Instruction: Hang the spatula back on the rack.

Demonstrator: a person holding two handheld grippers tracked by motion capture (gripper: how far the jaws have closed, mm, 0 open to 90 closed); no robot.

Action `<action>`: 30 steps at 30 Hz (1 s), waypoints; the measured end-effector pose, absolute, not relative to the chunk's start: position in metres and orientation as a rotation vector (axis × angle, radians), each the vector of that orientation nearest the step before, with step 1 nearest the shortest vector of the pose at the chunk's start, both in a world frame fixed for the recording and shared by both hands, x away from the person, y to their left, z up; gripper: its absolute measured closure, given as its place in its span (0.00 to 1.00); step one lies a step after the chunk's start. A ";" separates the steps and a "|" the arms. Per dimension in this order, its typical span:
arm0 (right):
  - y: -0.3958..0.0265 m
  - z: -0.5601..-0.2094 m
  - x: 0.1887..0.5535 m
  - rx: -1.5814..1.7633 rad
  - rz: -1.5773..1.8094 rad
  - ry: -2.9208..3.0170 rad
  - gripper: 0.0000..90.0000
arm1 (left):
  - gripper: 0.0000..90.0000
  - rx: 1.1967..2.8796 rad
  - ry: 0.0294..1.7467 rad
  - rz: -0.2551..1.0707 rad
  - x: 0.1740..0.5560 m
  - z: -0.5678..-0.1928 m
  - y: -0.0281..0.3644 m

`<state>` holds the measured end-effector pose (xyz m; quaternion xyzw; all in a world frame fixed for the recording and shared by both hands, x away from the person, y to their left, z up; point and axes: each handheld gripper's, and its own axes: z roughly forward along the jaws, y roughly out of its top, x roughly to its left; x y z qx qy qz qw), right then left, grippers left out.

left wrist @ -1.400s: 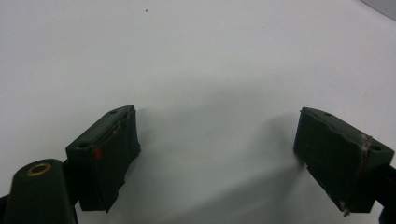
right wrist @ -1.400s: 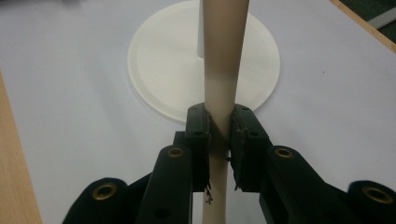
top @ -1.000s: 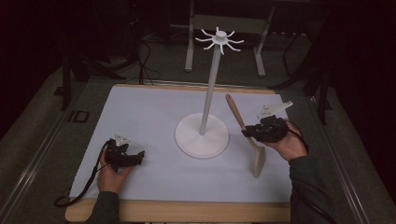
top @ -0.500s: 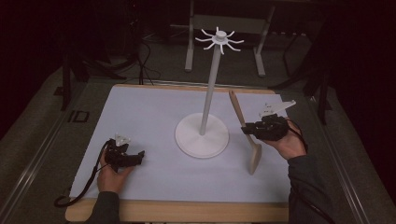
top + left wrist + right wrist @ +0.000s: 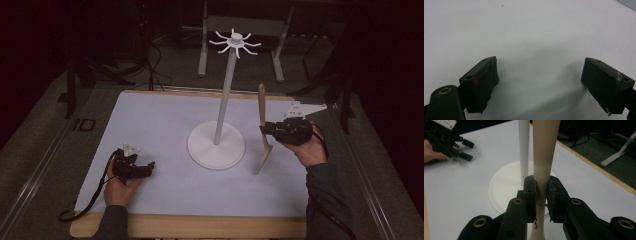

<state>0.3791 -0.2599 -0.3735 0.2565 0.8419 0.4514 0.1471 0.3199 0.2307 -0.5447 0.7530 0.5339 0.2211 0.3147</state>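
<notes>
**Spatula swung nearly upright beside the stand**

Tipped up since a second ago, the wooden spatula (image 5: pixel 262 131) now stands close to vertical, where before its handle leaned away toward the stand's pole and its blade lay lower and farther toward the person. The right gripper (image 5: pixel 263 129) has shifted only slightly with it and sits just right of the white hook stand (image 5: pixel 217 145), its jaws clamped narrowly on the spatula's neck; in the right gripper view the pads (image 5: pixel 531 195) press the wood from both sides. The blade end hangs low, near or just touching the white worktop (image 5: pixel 165 125); which of the two I cannot tell. The handle end points upward but is well below the ring of hooks (image 5: pixel 235 42) at the top of the pole.

Meanwhile the left gripper (image 5: pixel 148 169) has not moved: it rests on the worktop near the front left, jaws spread wide with nothing between them, as the left gripper view confirms.

My reading is that the tool is being squared up for hanging on the stand. With the spatula upright, the remaining work would be a lift high enough to bring the handle end level with a hook, then a sideways move toward the pole. The firm grip looks adequate for that, though the stand's light base could shift if bumped.
</notes>
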 end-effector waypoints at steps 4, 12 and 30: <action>-0.261 -0.370 0.379 0.738 1.315 2.405 0.87 | 0.16 1.984 1.407 0.583 0.320 -0.545 0.231; -0.261 -0.367 0.380 0.738 1.352 2.375 0.87 | 0.16 1.983 1.408 0.582 0.320 -0.545 0.231; -0.261 -0.356 0.379 0.721 1.431 2.316 0.87 | 0.16 1.982 1.407 0.584 0.320 -0.545 0.231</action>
